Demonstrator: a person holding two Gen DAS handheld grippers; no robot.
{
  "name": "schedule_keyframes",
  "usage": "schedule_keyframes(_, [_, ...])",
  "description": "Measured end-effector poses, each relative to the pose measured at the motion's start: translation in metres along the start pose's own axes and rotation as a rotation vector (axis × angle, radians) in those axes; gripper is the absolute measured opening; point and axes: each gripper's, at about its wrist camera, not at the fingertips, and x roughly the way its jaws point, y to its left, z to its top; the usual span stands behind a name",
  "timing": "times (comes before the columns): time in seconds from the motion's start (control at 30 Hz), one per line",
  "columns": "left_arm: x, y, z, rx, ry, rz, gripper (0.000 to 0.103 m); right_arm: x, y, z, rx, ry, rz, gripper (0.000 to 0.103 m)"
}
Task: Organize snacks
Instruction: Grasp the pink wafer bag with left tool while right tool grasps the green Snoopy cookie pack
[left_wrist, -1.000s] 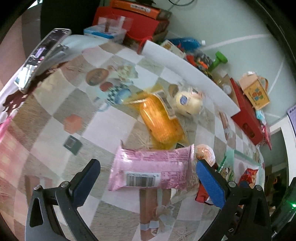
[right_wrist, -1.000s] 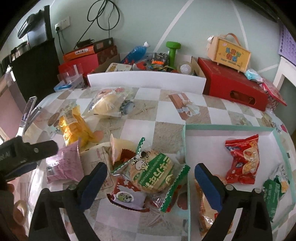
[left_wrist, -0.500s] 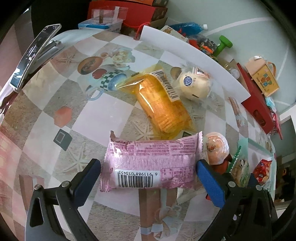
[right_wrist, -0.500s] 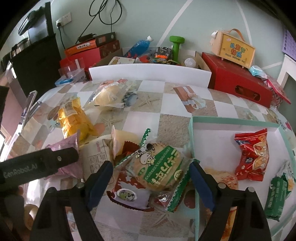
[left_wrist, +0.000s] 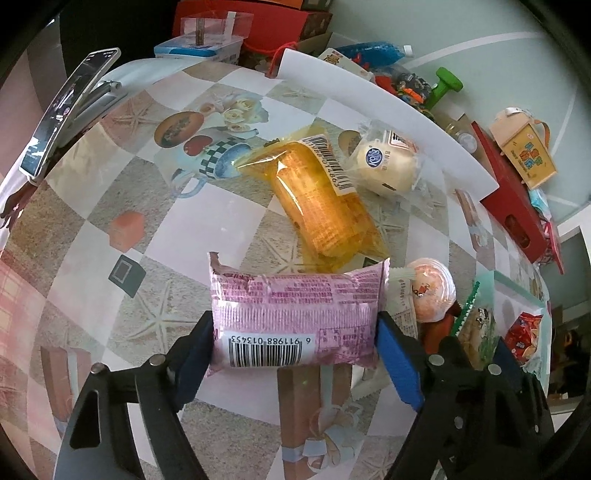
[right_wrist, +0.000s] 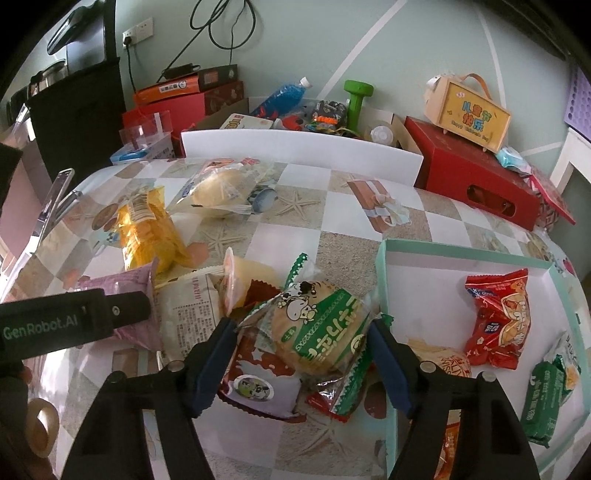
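Looks like a lived-in home, probably a dining corner. Round table (right_wrist: 295, 225) under a printed oilcloth of checks, starfish and gift boxes, pushed toward a pale green wall (right_wrist: 369, 40) with a socket and dangling black cable (right_wrist: 218, 33). Household clutter heaped behind: red gift boxes (right_wrist: 469, 173), a child's holiday carry box (right_wrist: 469, 114), a green dumbbell (right_wrist: 356, 99), a blue bottle (right_wrist: 280, 96), a phone on a stand (left_wrist: 62, 110).

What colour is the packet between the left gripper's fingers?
Pink, with a white barcode panel: the pink packet shows best in the left wrist view.
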Motion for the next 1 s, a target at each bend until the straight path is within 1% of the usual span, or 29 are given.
schedule_keyframes(0.43, [-0.01,0.004,0.0,-0.009,-0.012,-0.017,0.082,-0.01,-0.003,-0.001,0.009,-0.009,0.023,0.073])
schedule_keyframes(0.8, [-0.027,0.007,-0.001,-0.017,-0.041,-0.041,0.081,-0.03,-0.006,0.003,0.023,-0.05,0.046,0.072])
schedule_keyframes(1.0, [-0.041,0.008,0.0,-0.017,-0.072,-0.051,0.081,-0.045,-0.006,0.006,0.022,-0.085,0.055,0.072])
